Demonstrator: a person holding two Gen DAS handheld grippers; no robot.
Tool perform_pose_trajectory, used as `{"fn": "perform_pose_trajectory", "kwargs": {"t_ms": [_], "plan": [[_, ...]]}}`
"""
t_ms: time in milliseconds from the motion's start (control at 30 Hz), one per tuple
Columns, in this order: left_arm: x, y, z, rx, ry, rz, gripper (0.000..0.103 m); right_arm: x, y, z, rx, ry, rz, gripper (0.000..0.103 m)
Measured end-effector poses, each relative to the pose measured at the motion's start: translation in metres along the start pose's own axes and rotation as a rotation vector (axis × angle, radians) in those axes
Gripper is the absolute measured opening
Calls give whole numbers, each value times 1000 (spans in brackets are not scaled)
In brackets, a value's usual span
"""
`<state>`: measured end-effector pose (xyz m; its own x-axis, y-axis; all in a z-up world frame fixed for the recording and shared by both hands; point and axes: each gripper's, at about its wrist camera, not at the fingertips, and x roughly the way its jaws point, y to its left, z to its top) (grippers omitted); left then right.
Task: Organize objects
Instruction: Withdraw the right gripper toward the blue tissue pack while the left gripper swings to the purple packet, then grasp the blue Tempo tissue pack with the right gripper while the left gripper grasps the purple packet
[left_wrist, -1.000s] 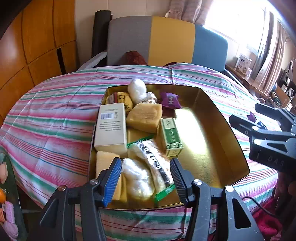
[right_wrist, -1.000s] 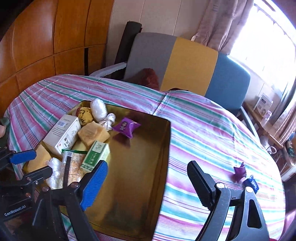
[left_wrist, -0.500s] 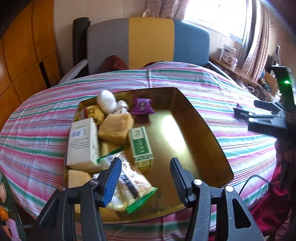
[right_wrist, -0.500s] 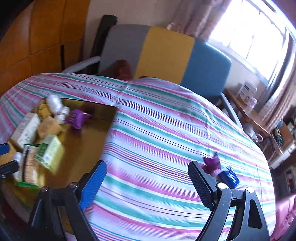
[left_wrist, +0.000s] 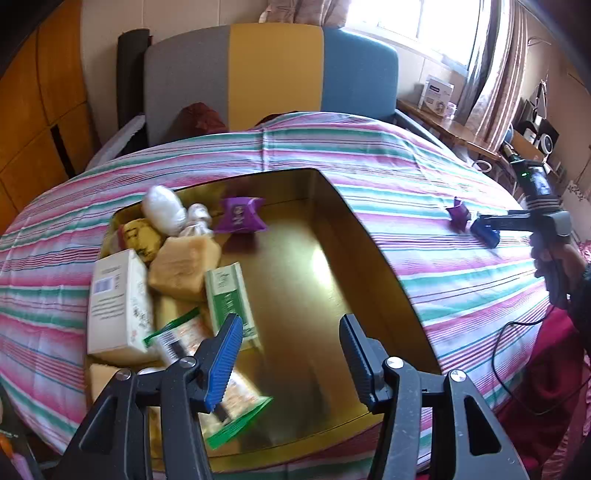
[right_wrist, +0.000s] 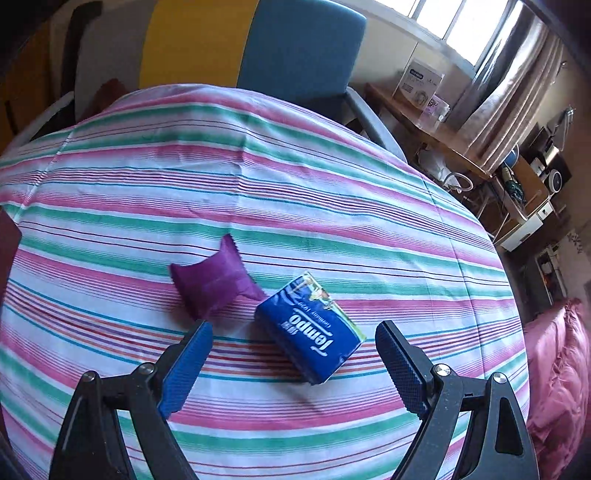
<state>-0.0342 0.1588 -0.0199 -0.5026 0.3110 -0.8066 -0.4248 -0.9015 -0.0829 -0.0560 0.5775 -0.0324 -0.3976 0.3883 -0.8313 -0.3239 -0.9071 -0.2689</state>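
A blue Tempo tissue pack (right_wrist: 310, 339) and a purple sachet (right_wrist: 212, 282) lie on the striped tablecloth (right_wrist: 258, 177). My right gripper (right_wrist: 293, 363) is open, its fingers either side of the tissue pack, just short of it. In the left wrist view the gold tray (left_wrist: 373, 254) holds a white box (left_wrist: 118, 299), a green box (left_wrist: 229, 299), a yellow block (left_wrist: 184, 266), a purple sachet (left_wrist: 240, 219), white bundles and a snack packet. My left gripper (left_wrist: 291, 354) is open and empty over the tray's near part. The right gripper (left_wrist: 491, 225) shows at the far right by the tissue pack (left_wrist: 484, 232).
A grey, yellow and blue chair back (left_wrist: 273, 70) stands behind the table. A wooden side shelf (right_wrist: 436, 136) with boxes is at the right under the window. Wood panelling (left_wrist: 33, 110) lines the left wall. A pink cloth (right_wrist: 557, 369) lies off the table's right edge.
My right gripper has swung right, away from the tray, and come down close over the tissue pack and purple sachet. My left gripper has shifted right over the tray.
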Motion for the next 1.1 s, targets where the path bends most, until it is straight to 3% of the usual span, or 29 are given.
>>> {"fn": "perform_pose_trajectory", "kwargs": {"t_ms": [100,267,333,500,800,1100], "plan": [[2,-11,9,21,-5,-15,55,17,-3,5,-36,28,36,95],[8,-33,27,64,-10,-54,55,43,-2,7,-64,74,64,93],[11,-45,34,86,-11,-76,55,49,-4,5,-56,92,91,71],[20,-76,51,144,-20,-119,55,27,3,-5,-61,73,102,56],[56,-150,85,292,2,-192,55,15,-6,-29,24,96,123,56],[113,-230,113,489,11,-225,55,22,-33,-31,126,143,52,58]]}}
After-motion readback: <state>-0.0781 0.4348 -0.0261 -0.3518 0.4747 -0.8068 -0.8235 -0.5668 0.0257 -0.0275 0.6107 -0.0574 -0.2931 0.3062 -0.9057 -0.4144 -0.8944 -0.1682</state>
